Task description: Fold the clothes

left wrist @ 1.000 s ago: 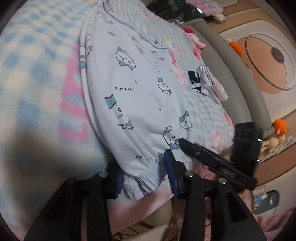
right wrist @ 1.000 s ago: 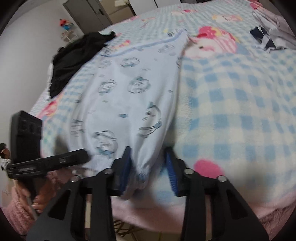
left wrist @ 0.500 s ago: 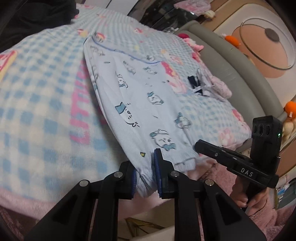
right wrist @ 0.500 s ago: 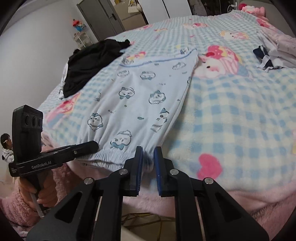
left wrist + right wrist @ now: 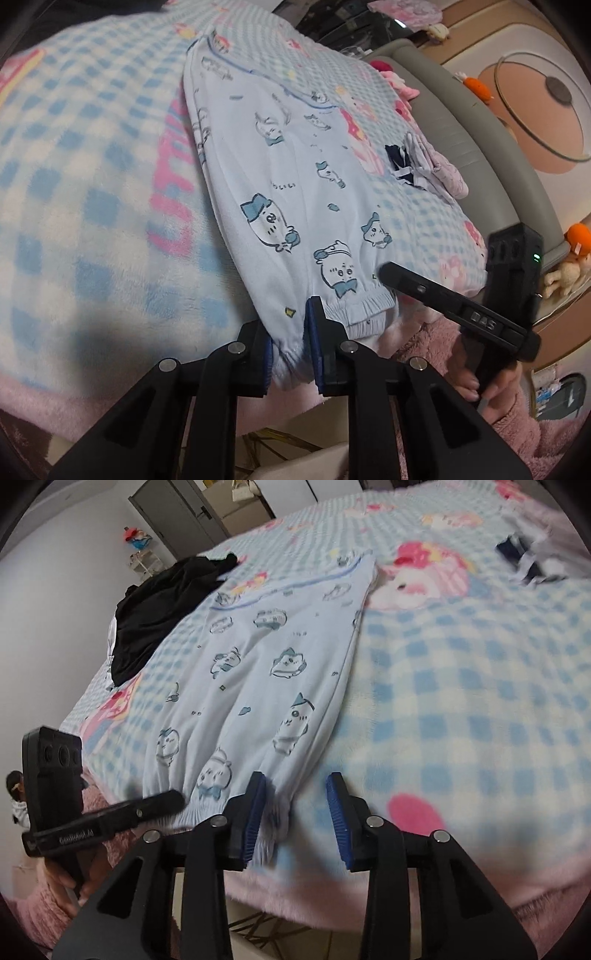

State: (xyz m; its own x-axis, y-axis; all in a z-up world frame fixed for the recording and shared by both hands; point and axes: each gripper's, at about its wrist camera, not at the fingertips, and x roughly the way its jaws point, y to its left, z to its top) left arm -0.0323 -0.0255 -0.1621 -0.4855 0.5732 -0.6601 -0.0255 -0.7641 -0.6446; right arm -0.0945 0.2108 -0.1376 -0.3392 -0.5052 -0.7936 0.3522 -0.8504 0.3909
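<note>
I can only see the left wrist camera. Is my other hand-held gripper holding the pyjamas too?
Observer: No. The right wrist view shows the right hand-held gripper open. The cuff of the pyjamas lies against one finger, not pinched.
Operator: Is anything else on the bed that I can't see?
Observer: Yes, a black garment lies in a heap on the bed, beside the far end of the pyjamas.
Operator: What's behind that?
Observer: A grey door in the wall.
</note>
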